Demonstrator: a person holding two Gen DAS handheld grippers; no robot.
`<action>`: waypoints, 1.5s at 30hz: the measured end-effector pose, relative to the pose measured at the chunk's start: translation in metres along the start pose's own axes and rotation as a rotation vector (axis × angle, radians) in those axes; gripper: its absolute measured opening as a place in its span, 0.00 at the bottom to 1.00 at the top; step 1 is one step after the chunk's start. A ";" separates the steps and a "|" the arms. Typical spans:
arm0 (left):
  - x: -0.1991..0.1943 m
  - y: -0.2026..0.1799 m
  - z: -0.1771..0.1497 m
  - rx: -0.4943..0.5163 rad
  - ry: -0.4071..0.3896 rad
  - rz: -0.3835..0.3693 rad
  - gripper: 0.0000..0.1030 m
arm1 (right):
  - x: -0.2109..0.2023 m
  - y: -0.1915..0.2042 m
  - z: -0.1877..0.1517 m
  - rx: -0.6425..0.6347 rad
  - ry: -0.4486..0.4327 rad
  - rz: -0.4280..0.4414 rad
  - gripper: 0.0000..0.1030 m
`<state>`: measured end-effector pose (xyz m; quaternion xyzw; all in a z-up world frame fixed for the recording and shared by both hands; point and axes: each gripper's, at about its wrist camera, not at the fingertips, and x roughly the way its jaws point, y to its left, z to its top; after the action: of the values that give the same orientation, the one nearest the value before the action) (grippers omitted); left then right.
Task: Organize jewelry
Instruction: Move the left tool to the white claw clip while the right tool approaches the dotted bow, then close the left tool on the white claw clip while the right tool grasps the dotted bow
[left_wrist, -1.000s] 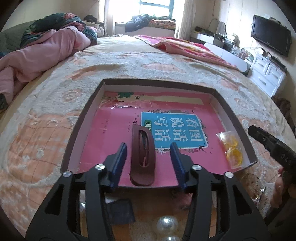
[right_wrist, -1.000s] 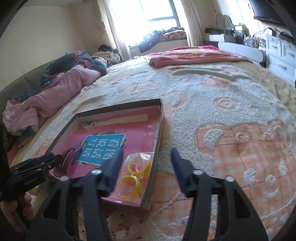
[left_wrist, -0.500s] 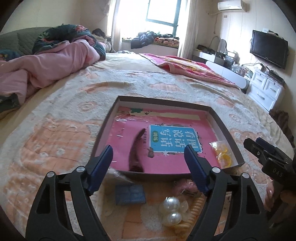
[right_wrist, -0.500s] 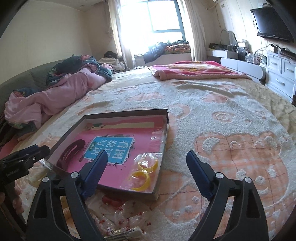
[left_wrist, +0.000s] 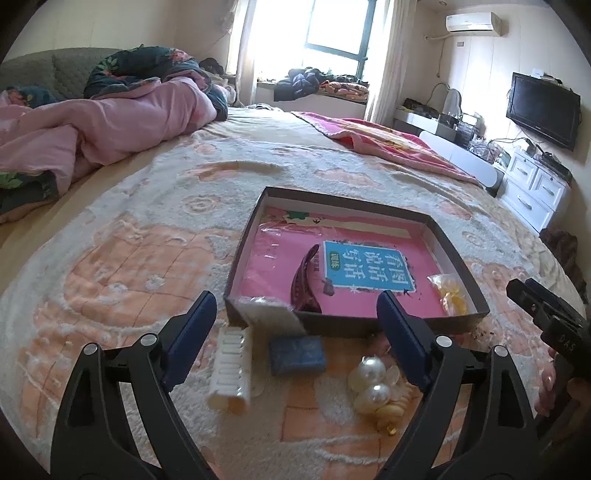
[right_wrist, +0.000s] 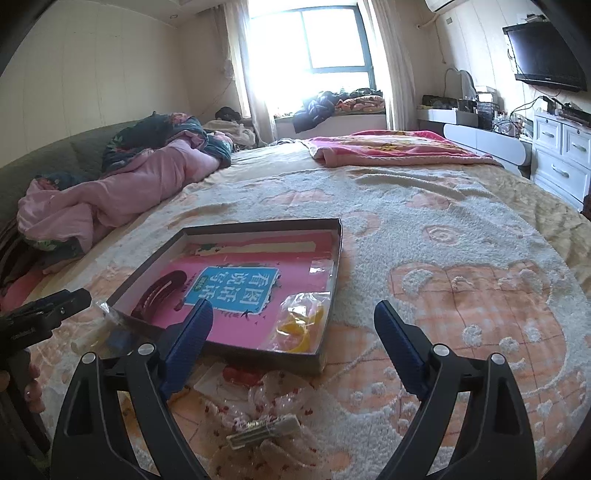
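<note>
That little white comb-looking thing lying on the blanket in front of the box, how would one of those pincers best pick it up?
Grip the white comb across its narrow width, near mid-length, coming down from above. It lies flat on the blanket, its long axis running away from the left gripper, so the long sides face the fingers. The jaws are opening, with nothing gripped between them.
</note>
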<state>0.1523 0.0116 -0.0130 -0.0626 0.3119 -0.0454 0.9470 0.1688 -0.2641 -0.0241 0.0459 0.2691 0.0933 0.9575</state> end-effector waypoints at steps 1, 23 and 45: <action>-0.001 0.002 -0.001 -0.002 0.001 -0.002 0.77 | -0.002 0.001 -0.002 -0.002 0.001 0.001 0.84; -0.013 0.026 -0.030 0.009 0.047 0.023 0.77 | -0.012 0.025 -0.046 -0.081 0.102 0.019 0.84; 0.010 0.053 -0.050 -0.040 0.124 0.041 0.67 | -0.001 0.036 -0.072 -0.123 0.169 0.018 0.84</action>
<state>0.1335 0.0580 -0.0664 -0.0723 0.3720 -0.0236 0.9251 0.1247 -0.2263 -0.0797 -0.0185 0.3421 0.1217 0.9316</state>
